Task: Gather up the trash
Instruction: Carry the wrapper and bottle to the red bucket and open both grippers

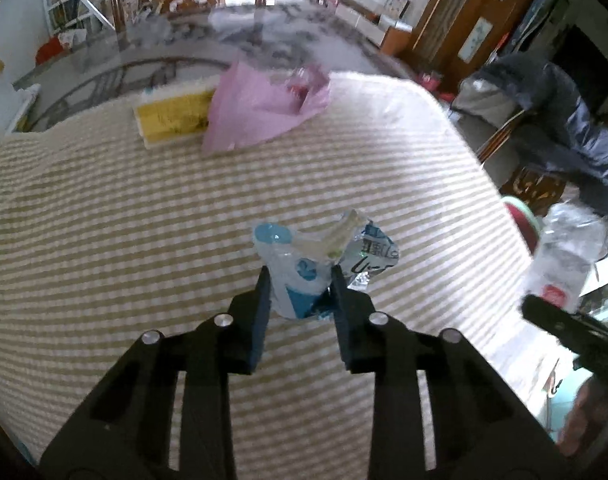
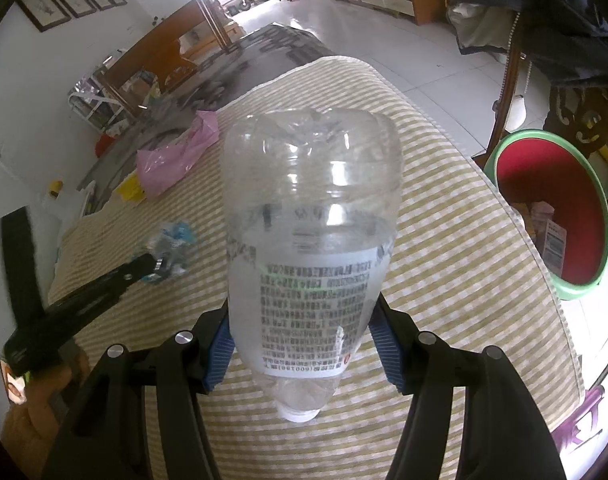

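A crumpled blue-and-white wrapper (image 1: 296, 256) lies on the striped tablecloth (image 1: 104, 220), and my left gripper (image 1: 300, 274) is shut on it, with both pads pressing its sides. From the right wrist view the same wrapper (image 2: 176, 240) shows at the tip of the left gripper (image 2: 156, 264). My right gripper (image 2: 302, 316) is shut on a clear plastic bottle (image 2: 309, 240) with a white printed label, its cap end towards the camera. This bottle (image 1: 559, 252) hangs at the table's right edge in the left wrist view.
A pink plastic bag (image 1: 260, 108) and a yellow packet (image 1: 172, 118) lie at the far side of the table. A green-rimmed red bin (image 2: 551, 216) holding some packaging stands on the floor to the right. A dark jacket (image 1: 563, 120) hangs over a chair.
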Demonstrator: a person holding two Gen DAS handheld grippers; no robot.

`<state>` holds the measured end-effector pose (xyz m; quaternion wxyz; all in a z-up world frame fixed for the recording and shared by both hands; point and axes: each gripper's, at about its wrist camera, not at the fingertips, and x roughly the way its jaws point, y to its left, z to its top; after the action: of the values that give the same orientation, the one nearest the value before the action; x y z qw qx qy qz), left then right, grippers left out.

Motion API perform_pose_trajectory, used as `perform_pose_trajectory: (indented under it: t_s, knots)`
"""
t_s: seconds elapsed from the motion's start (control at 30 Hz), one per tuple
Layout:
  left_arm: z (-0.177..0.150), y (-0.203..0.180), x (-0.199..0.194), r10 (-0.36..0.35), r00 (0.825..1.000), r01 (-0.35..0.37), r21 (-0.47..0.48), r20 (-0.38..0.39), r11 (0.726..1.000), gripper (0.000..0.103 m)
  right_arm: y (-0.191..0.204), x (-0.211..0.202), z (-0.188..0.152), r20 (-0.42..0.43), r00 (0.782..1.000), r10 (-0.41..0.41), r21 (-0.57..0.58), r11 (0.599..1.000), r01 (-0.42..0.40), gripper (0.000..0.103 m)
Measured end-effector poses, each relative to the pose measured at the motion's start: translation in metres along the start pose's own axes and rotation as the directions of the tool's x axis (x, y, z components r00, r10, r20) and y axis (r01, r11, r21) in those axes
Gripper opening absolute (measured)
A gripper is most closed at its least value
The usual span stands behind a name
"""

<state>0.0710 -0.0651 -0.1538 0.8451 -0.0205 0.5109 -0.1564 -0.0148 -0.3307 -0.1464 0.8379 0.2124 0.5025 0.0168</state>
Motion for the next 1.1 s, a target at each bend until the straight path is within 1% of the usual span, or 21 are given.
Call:
perform_pose_trajectory:
  t_s: [0.13,0.23,0.4,0.53,0.63,0.8,0.83,0.97,1.03,1.1]
  knots:
    - [0.001,-0.014,-0.029,-0.017,0.998,0.016,0.004,0.066,1.000,0.027,0.000,0.001,0.004,0.002,1.000,0.008,-0.001,1.000,-0.008,0.059]
    - [0.002,-0.023,-0.042,-0.029,0.996,0.028,0.012,0.090,1.000,0.027,-0.001,0.001,0.006,0.003,1.000,0.015,-0.004,1.000,-0.015,0.059]
    - [0.005,-0.041,-0.051,-0.066,0.993,0.066,0.009,0.100,0.998,0.027,-0.011,-0.003,0.013,0.007,1.000,0.027,-0.002,1.000,-0.026,0.059]
    - [0.011,-0.064,-0.046,-0.106,0.990,0.105,0.013,0.090,0.994,0.027,-0.029,-0.013,0.021,0.028,0.999,0.024,0.017,1.000,-0.024,0.059]
    - [0.017,-0.094,-0.037,-0.148,0.987,0.146,0.032,0.066,0.989,0.027,-0.056,-0.027,0.029,0.061,0.998,0.008,0.052,0.999,-0.011,0.059]
    - [0.027,-0.169,-0.013,-0.224,0.975,0.221,0.115,0.013,0.968,0.027,-0.129,-0.058,0.042,0.131,0.990,-0.054,0.169,0.985,0.032,0.059]
    - [0.030,-0.191,-0.005,-0.238,0.971,0.236,0.138,-0.002,0.962,0.028,-0.144,-0.064,0.045,0.140,0.988,-0.070,0.191,0.981,0.043,0.059]
    - [0.034,-0.252,0.019,-0.278,0.959,0.283,0.199,-0.052,0.938,0.027,-0.207,-0.083,0.051,0.159,0.978,-0.134,0.283,0.955,0.085,0.059]
    - [0.036,-0.283,0.032,-0.288,0.954,0.299,0.230,-0.079,0.926,0.028,-0.232,-0.090,0.054,0.165,0.974,-0.156,0.307,0.946,0.100,0.059]
    - [0.036,-0.304,0.044,-0.290,0.952,0.306,0.250,-0.099,0.919,0.028,-0.247,-0.094,0.057,0.169,0.970,-0.174,0.316,0.942,0.114,0.059]
